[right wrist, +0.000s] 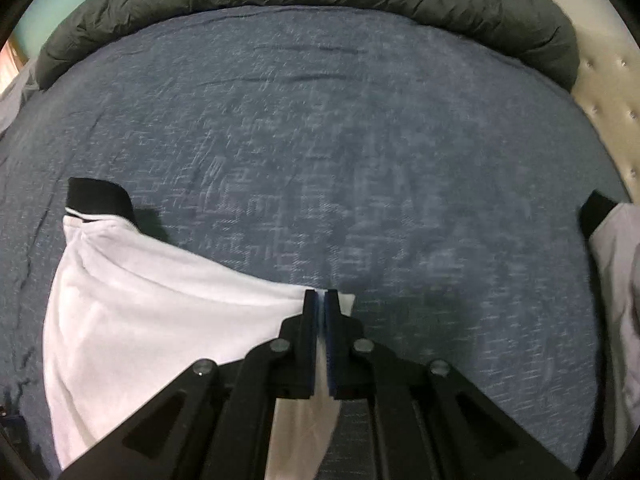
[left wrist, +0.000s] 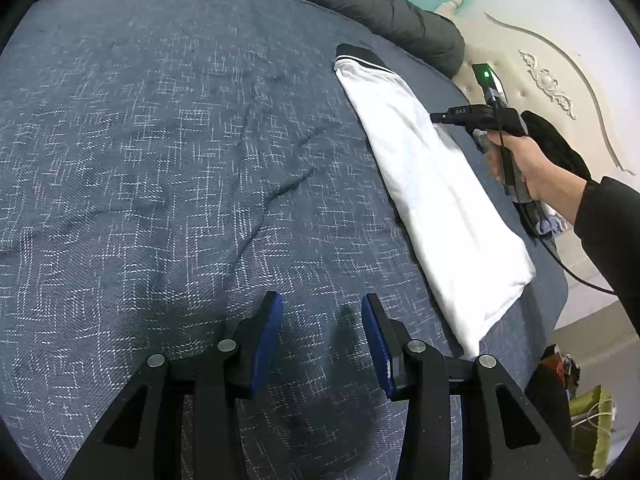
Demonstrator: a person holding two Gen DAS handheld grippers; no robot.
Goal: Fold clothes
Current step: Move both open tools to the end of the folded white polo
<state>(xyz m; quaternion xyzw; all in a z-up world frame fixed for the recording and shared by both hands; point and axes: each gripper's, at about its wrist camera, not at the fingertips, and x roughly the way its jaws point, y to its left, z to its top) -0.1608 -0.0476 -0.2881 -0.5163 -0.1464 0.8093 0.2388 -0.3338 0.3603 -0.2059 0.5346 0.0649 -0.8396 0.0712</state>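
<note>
The white garment with a black collar band already lies folded into a long narrow strip on the blue bedspread, so lengthwise folds look done and a crosswise fold seems left. The right gripper points steeply down, its jaws pinched together on the strip's long edge, most of the cloth spreading to its left. A hand holds it from the strip's far side. The left gripper hangs over bare bedspread, jaws apart and empty, the strip off to its right.
</note>
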